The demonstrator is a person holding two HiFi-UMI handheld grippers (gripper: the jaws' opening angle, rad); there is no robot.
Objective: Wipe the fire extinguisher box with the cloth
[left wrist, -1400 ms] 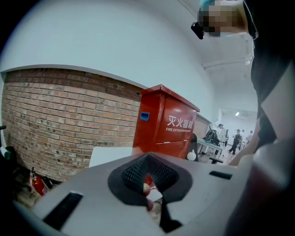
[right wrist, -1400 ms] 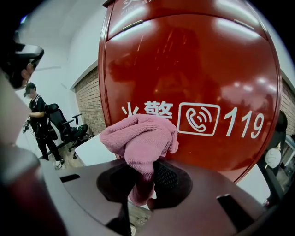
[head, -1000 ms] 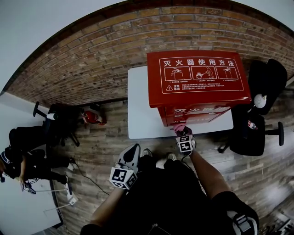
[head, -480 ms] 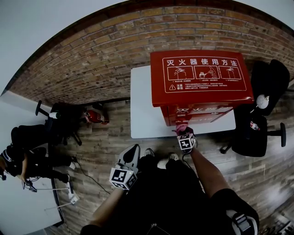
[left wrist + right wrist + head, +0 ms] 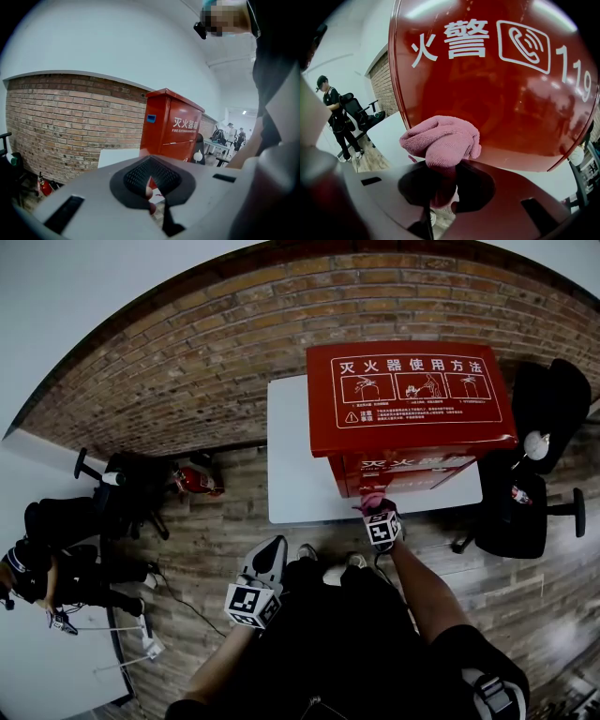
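box top cropped, cloth end hidden

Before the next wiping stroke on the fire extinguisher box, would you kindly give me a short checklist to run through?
1. Cloth clamped in the right gripper: ok.
2. Cloth pressed against the red box front: cannot tell.
3. Left gripper shut, empty, held away from the box: ok.
4. Box upright on the white table: ok.
5. Cloth bunched, with no loose tail hanging: ok.

Box on table; wall behind box. Cloth at box front. Chair right of box; extinguisher on floor, left of box.
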